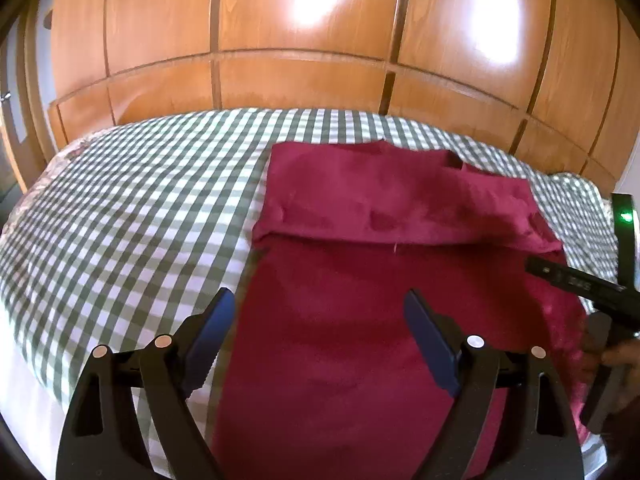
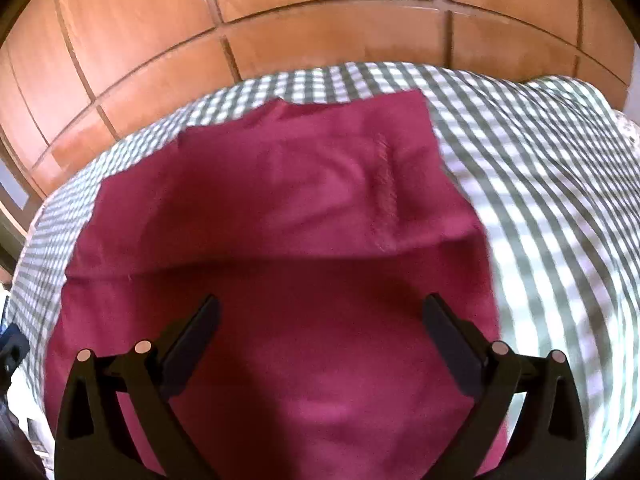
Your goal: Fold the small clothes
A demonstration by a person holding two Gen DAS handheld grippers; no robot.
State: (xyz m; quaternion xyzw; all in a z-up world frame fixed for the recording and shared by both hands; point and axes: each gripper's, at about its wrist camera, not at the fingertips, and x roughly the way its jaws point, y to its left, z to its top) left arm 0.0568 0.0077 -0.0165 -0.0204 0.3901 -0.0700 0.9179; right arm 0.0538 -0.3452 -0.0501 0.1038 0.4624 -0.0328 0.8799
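A dark red garment [image 1: 360, 280] lies flat on the checked bedcover [image 1: 140, 200]. Its far part is folded back toward me, with the fold edge running across the cloth. My left gripper [image 1: 320, 304] is open and empty above the garment's near left part, its left finger over the checked cover. My right gripper [image 2: 320, 308] is open and empty above the garment [image 2: 280, 220], near its middle. The right gripper's black body [image 1: 580, 284] also shows at the right edge of the left wrist view.
The bed with the green and white checked cover [image 2: 540, 200] stands against a wall of wooden wardrobe doors [image 1: 304, 40]. The cover drops off at the near left edge. A bunched bit of checked fabric lies at the far right.
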